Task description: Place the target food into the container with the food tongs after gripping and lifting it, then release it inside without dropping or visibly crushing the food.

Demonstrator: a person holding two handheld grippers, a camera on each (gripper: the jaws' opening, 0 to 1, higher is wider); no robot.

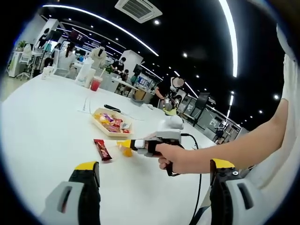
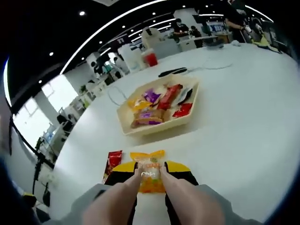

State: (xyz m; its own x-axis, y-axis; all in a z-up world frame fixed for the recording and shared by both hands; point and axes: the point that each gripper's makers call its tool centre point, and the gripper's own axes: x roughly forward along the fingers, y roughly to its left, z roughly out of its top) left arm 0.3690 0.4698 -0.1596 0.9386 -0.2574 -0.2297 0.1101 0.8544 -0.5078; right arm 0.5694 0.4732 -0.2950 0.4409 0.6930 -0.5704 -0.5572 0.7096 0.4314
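Observation:
A shallow beige tray point(image 2: 187, 119) holding several wrapped snacks sits on the white table ahead of my right gripper point(image 2: 150, 171). That gripper's beige tong fingers point(image 2: 174, 187) are shut on a yellow-orange snack packet point(image 2: 149, 160), a short way in front of the tray. A red snack bar point(image 2: 112, 161) lies just left of the packet. In the left gripper view, a hand holds the right gripper point(image 1: 132, 145) with the yellow packet point(image 1: 124, 149) at its tip, low by the table. The red bar point(image 1: 102, 150) and the tray point(image 1: 107, 131) are nearby. My left gripper point(image 1: 154, 165) hangs back, open and holding nothing.
A red drink cup point(image 1: 95, 83) and white containers stand at the table's far side. A black pen-like object point(image 2: 172, 71) and a thin cable lie behind the tray. A white object point(image 1: 171, 122) rests right of the tray. People sit at desks beyond.

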